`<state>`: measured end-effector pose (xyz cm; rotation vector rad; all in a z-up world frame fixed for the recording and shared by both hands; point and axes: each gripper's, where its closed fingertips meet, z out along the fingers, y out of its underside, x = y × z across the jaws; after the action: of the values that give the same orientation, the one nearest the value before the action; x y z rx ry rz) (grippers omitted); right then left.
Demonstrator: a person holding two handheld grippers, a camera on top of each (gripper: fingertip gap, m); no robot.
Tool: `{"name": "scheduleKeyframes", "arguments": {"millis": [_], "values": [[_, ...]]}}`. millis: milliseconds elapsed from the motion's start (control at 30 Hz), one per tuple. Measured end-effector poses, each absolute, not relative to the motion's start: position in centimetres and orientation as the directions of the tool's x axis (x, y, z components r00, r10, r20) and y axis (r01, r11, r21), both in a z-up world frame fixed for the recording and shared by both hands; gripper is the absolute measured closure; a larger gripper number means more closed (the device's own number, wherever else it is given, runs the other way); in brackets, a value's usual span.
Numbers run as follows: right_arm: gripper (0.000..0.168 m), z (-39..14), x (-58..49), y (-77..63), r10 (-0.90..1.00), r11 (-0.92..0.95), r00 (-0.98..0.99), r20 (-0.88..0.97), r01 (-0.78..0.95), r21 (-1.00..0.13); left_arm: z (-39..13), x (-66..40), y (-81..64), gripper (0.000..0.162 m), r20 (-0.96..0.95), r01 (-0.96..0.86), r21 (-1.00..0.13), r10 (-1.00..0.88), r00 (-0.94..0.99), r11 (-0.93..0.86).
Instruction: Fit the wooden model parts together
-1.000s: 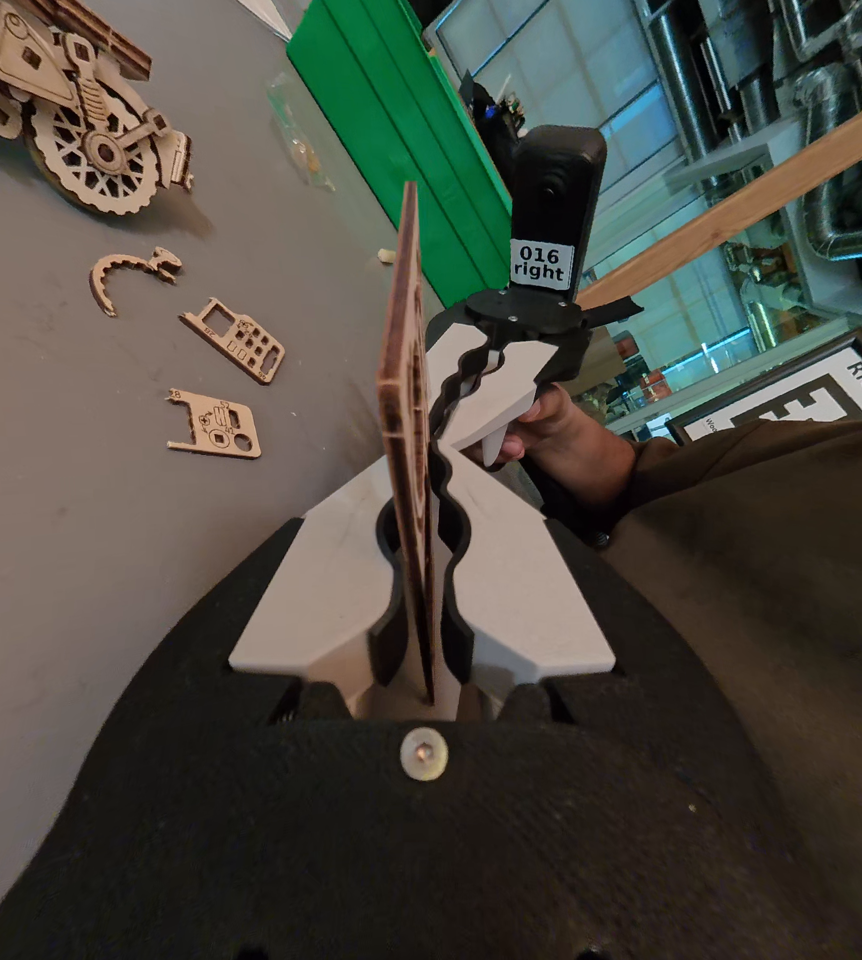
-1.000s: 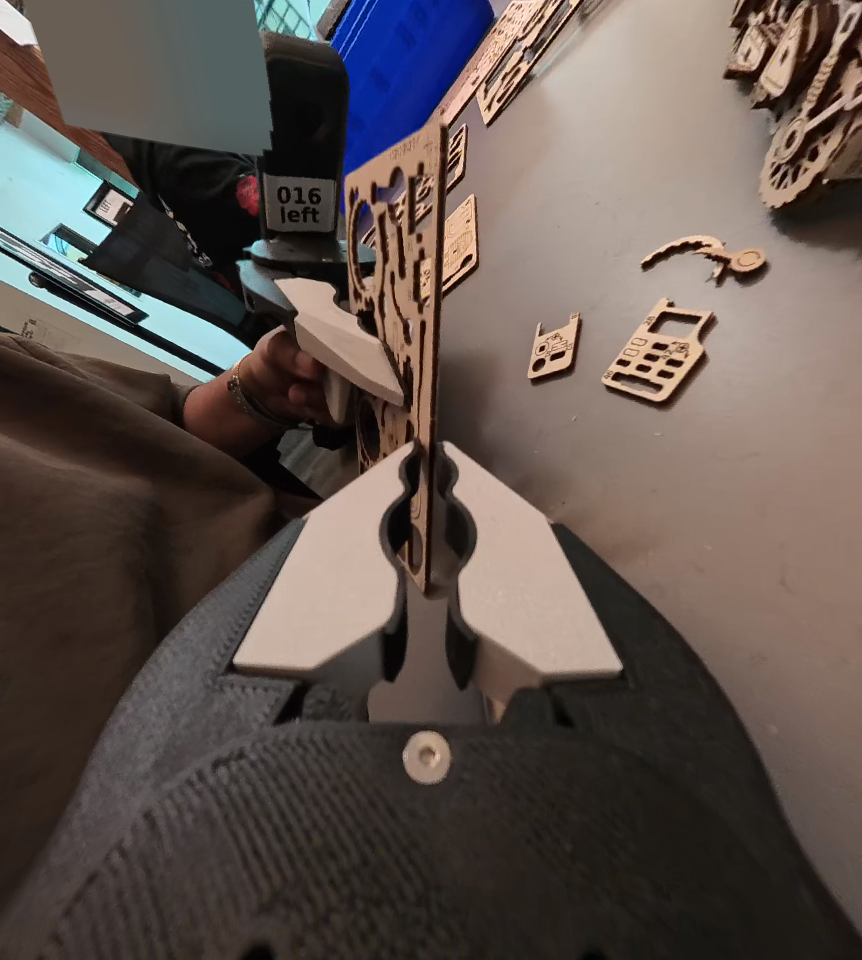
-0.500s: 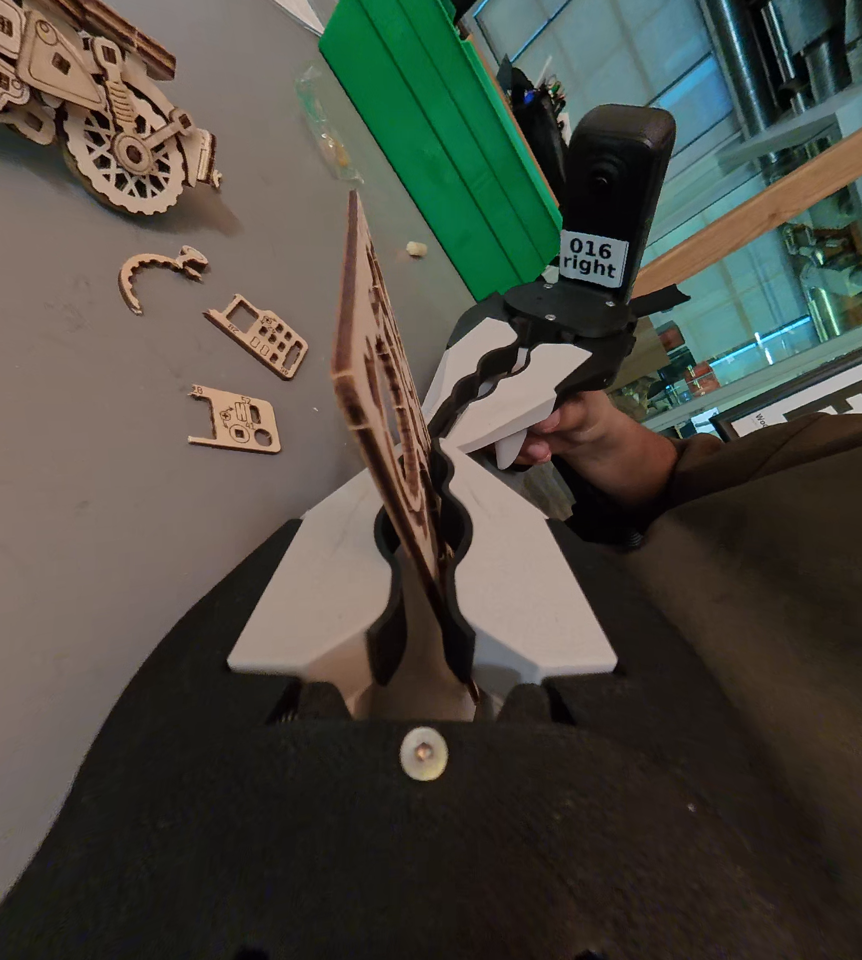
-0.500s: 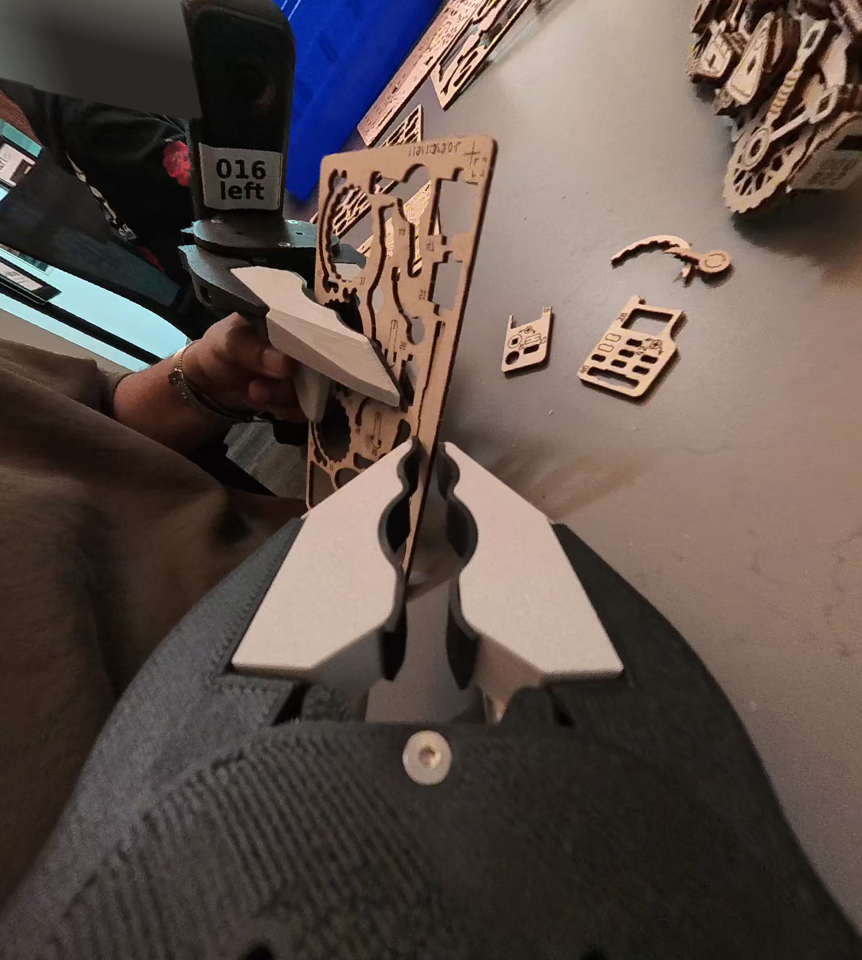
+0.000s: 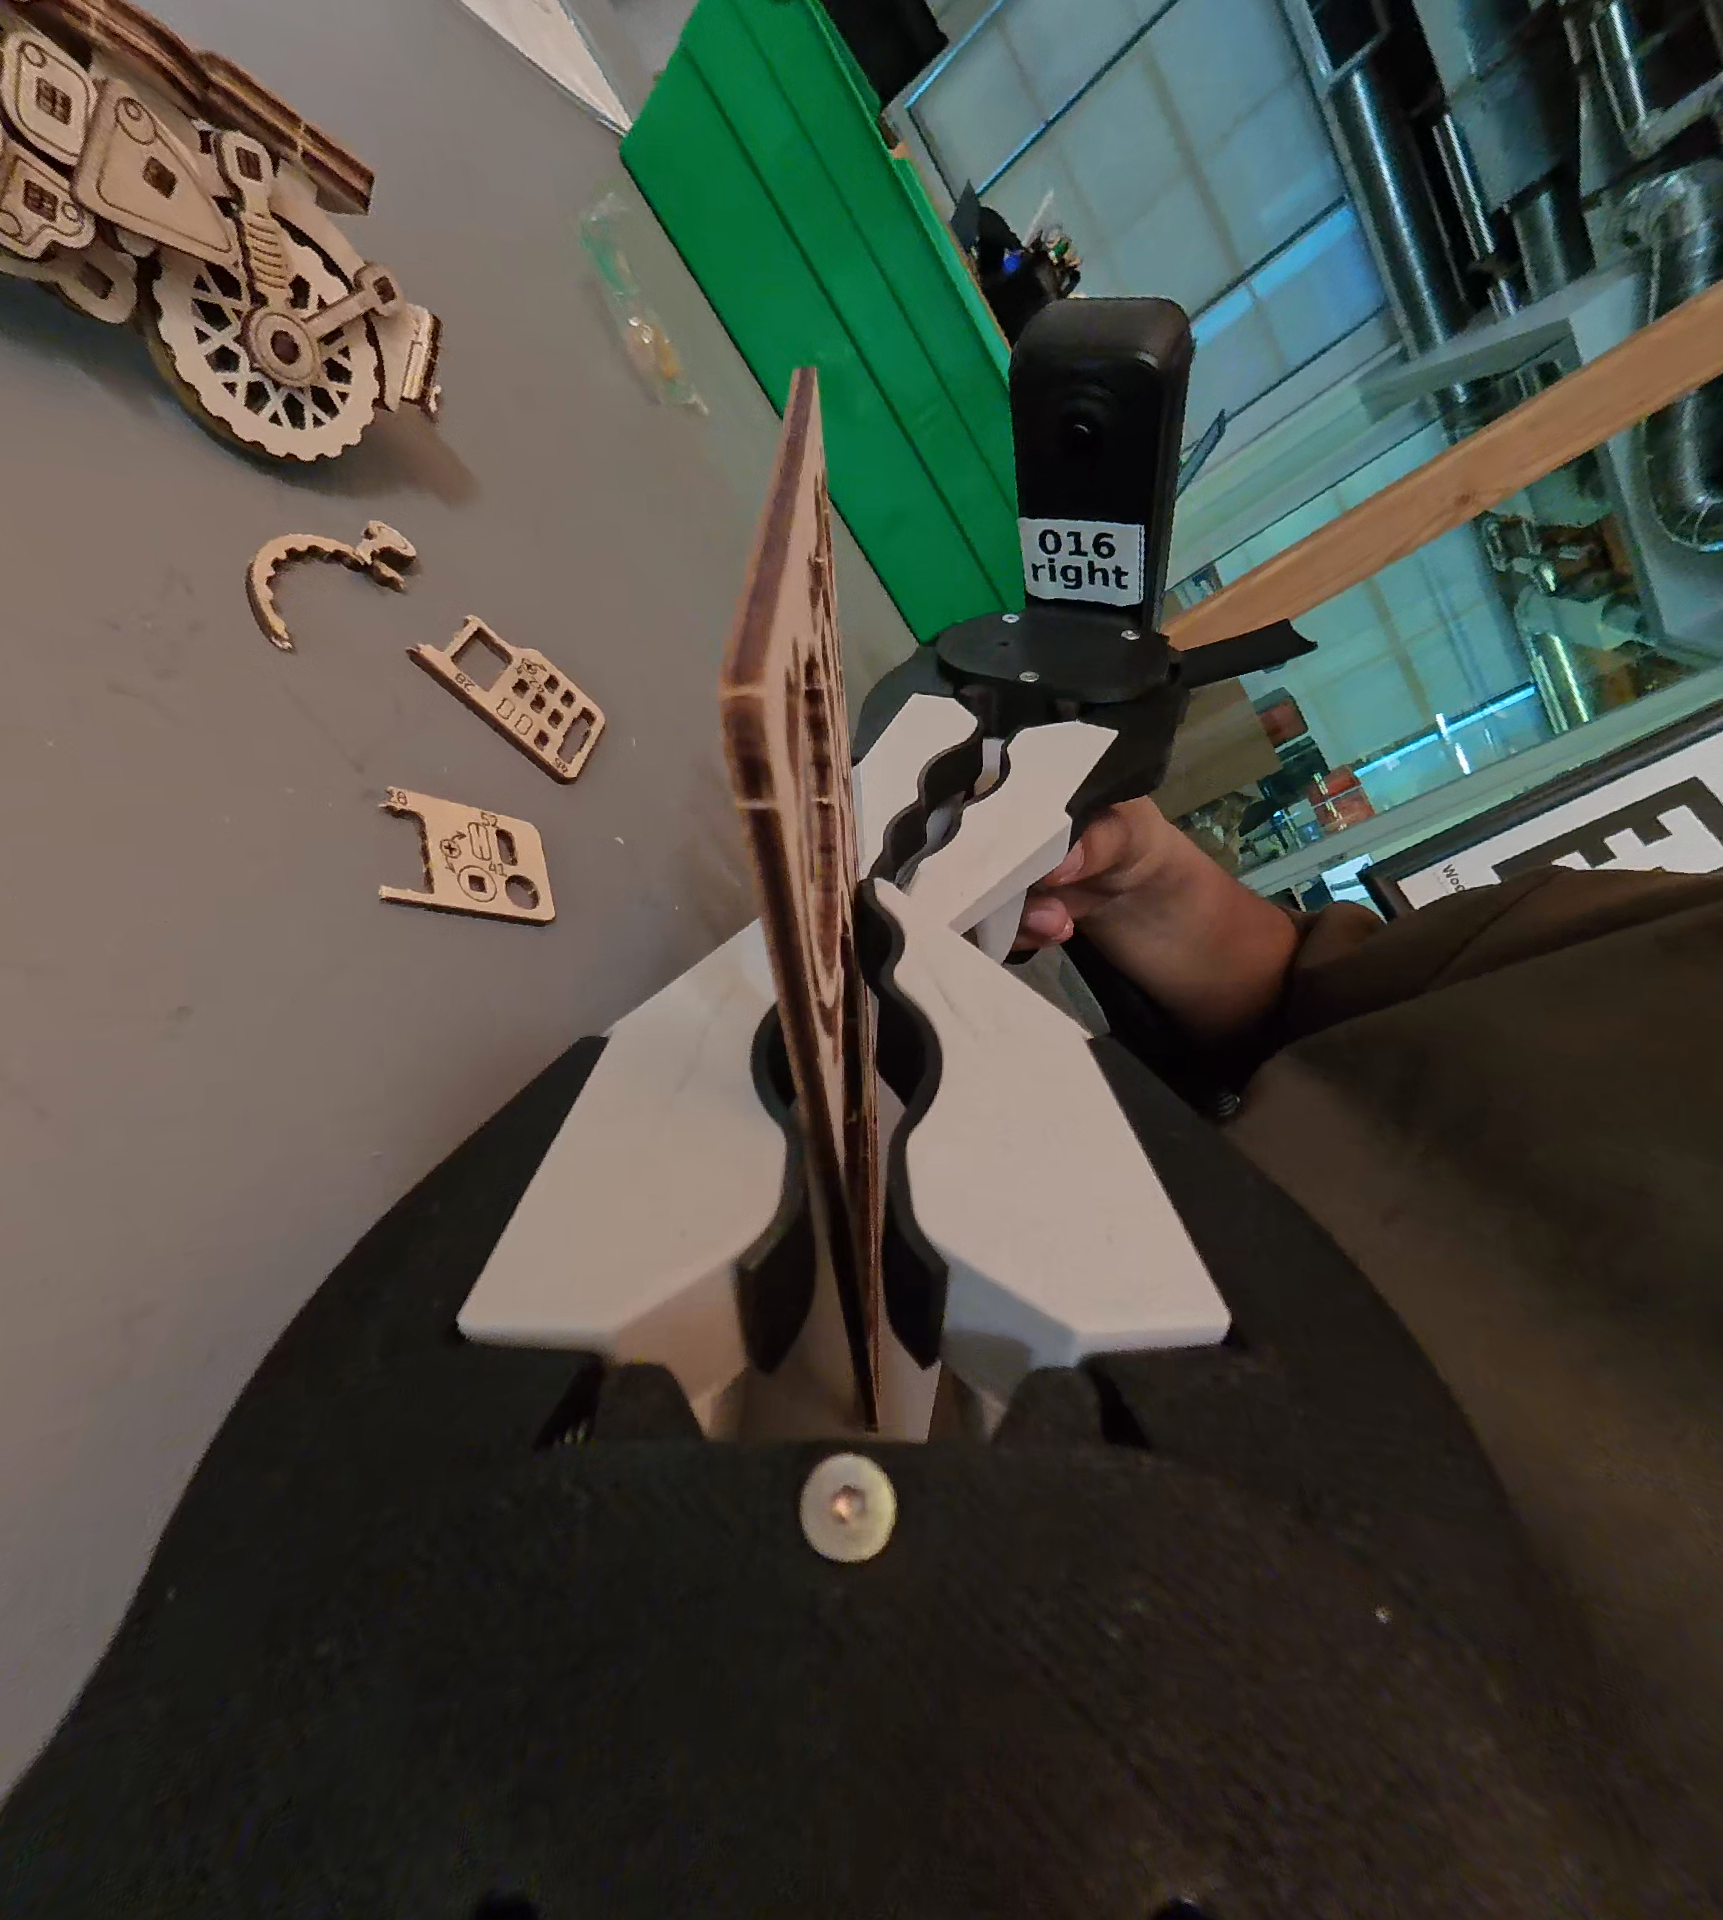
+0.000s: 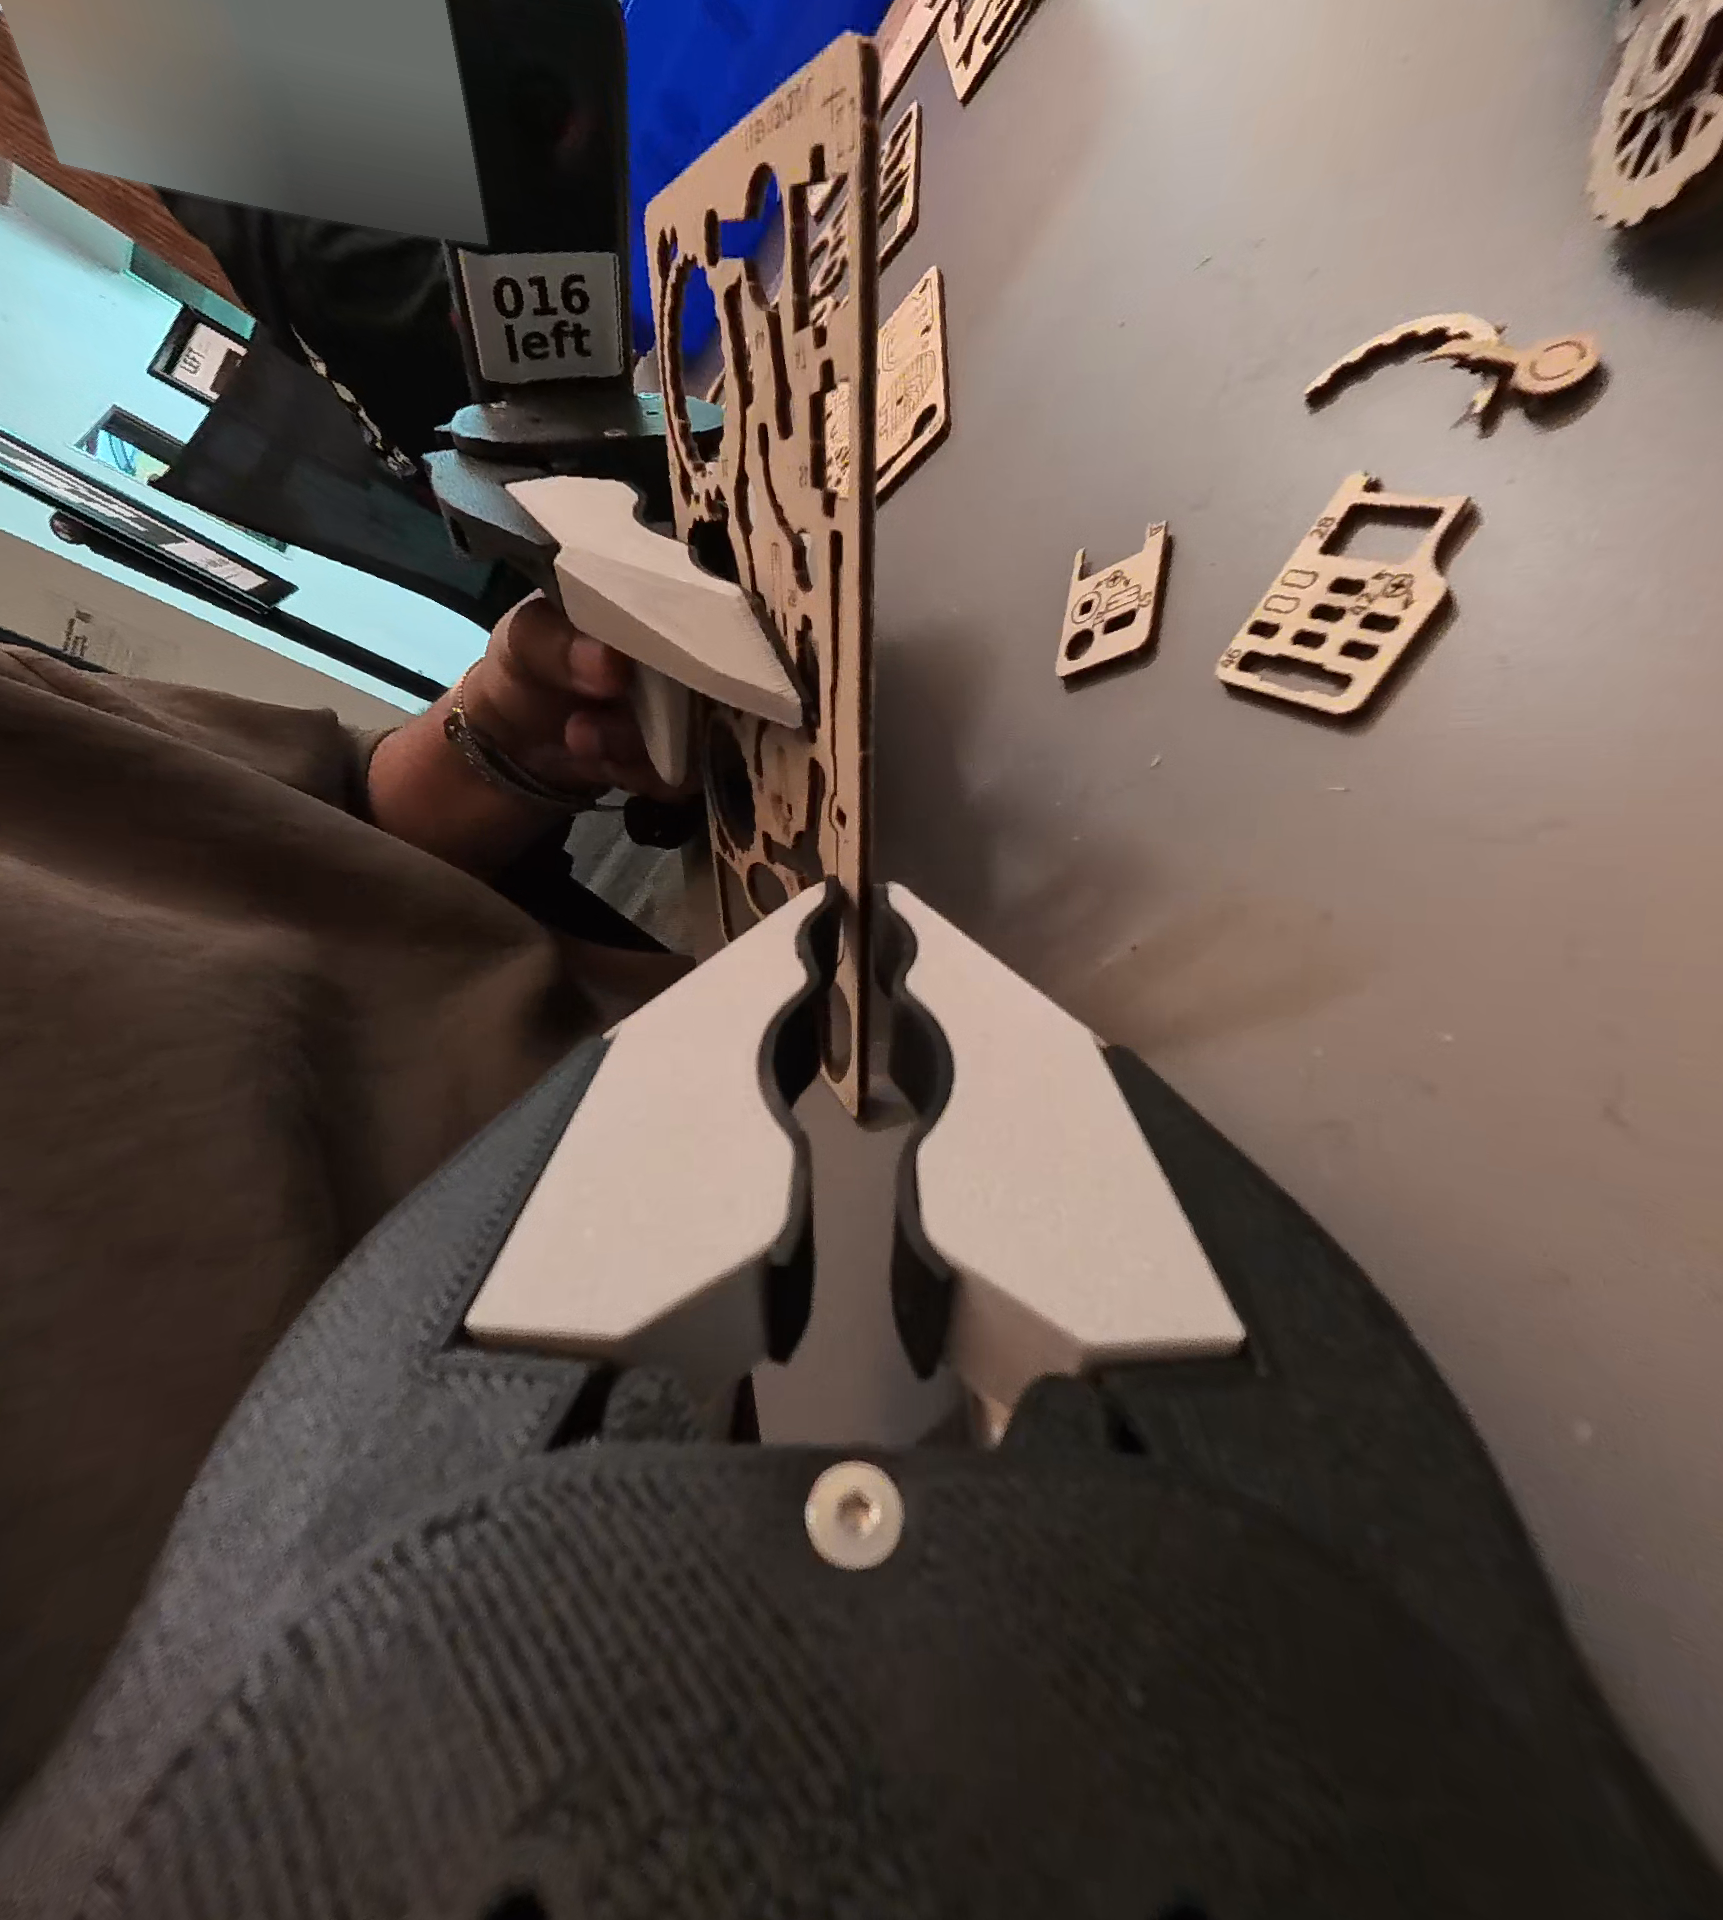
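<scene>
A thin laser-cut wooden parts sheet (image 5: 792, 748) stands upright and nearly edge-on between my two grippers. My left gripper (image 5: 826, 935) is shut on its lower part. My right gripper (image 6: 862, 896) is shut on the sheet's (image 6: 784, 499) near corner. In the left wrist view the right gripper (image 5: 909, 868) meets the sheet from the right. In the right wrist view the left gripper's white finger (image 6: 670, 623) presses the sheet's face. A curved piece (image 5: 317, 571), a grid-cut piece (image 5: 514, 696) and a small plate (image 5: 467, 857) lie loose on the grey table (image 5: 109, 1039).
A built wooden model with a spoked wheel (image 5: 244, 343) stands at the far side, also in the right wrist view (image 6: 1698, 114). A green box (image 5: 815, 239) and a blue box (image 6: 722, 104) sit at the table's edges. More part sheets (image 6: 914, 384) lie behind. A person's brown sleeve (image 6: 161, 935) is close. My left and right fingertips are right by each other. The small plate (image 5: 467, 857) lies around 7 centimetres away from my left fingertips.
The sheet tilted half a second ago and has swung back to nearly edge-on in both views. Both grippers kept their hold and moved a little closer to the table.
</scene>
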<state>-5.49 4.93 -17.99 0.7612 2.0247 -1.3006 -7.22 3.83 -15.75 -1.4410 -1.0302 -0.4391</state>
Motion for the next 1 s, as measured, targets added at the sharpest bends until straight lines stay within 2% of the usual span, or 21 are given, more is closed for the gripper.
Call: {"name": "scheduleKeyframes", "arguments": {"millis": [200,533,667,767,867,1000], "values": [[0.164,-18.2,-5.6,4.9,0.164,0.359,-0.678,-0.716,0.717,-0.597,-16.0,-7.3,3.8,0.162,0.766,0.780,-0.611,0.353,0.538,0.135],[0.164,-18.5,-5.7,4.8,0.188,0.362,-0.648,-0.738,0.744,-0.562,-16.3,-7.4,3.7,0.162,0.758,0.780,-0.613,0.371,0.537,0.125],[0.165,-17.8,-6.0,4.8,0.157,0.324,-0.655,-0.739,0.742,-0.588,-15.5,-7.7,3.6,0.162,0.793,0.789,-0.587,0.326,0.515,0.183],[0.167,-16.3,-6.5,4.9,0.093,0.250,-0.607,-0.789,0.781,-0.572,-15.2,-8.1,3.2,0.145,0.829,0.804,-0.545,0.294,0.475,0.238],[0.168,-15.8,-6.9,5.1,0.070,0.201,-0.566,-0.821,0.814,-0.544,-15.2,-7.9,3.4,0.134,0.831,0.810,-0.543,0.281,0.481,0.219],[0.168,-14.8,-7.5,5.3,0.050,0.146,-0.570,-0.820,0.817,-0.559,-15.6,-7.4,3.9,0.131,0.818,0.815,-0.555,0.291,0.497,0.168]]}}
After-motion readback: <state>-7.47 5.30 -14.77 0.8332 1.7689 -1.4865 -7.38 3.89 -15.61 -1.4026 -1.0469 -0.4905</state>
